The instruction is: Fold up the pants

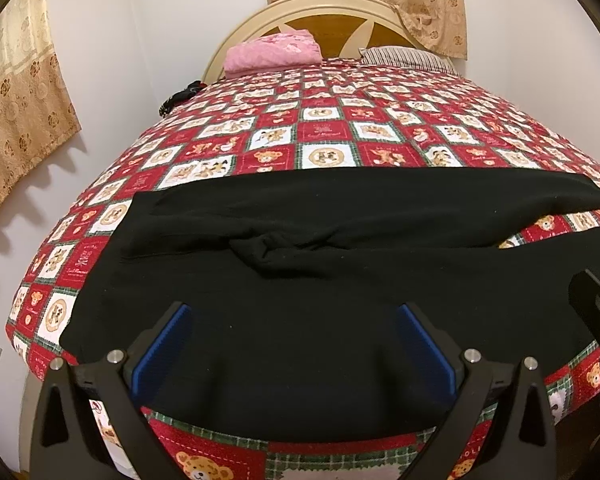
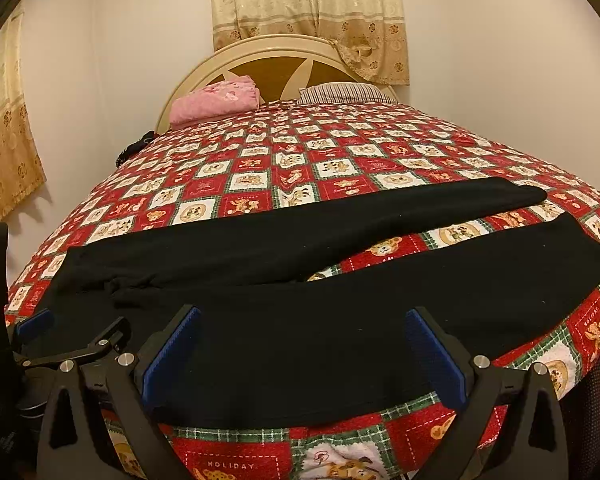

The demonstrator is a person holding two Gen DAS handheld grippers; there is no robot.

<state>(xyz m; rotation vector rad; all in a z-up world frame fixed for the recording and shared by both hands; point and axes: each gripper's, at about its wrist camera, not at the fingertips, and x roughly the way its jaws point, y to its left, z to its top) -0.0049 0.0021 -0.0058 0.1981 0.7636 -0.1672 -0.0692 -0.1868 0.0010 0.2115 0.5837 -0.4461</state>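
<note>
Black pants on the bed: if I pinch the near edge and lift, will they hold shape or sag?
The black pants likely sag: the cloth lies limp, bunched at the crotch. The splayed legs would probably trail apart. On the quilt they may drag rather than slide. Both grippers, left and right, are open.

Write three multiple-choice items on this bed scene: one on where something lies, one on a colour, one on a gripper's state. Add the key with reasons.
1. Where does the pink folded blanket lie?
A. by the headboard
B. on the pants
C. on the floor

2. What colour are the pants?
A. grey
B. black
C. blue

3. How is the right gripper?
A. shut on the pants
B. shut on nothing
C. open

Key: 1 A, it sits at the far end against the headboard. 2 B, the cloth is black throughout. 3 C, its blue pads stand wide apart over the near leg.
</note>
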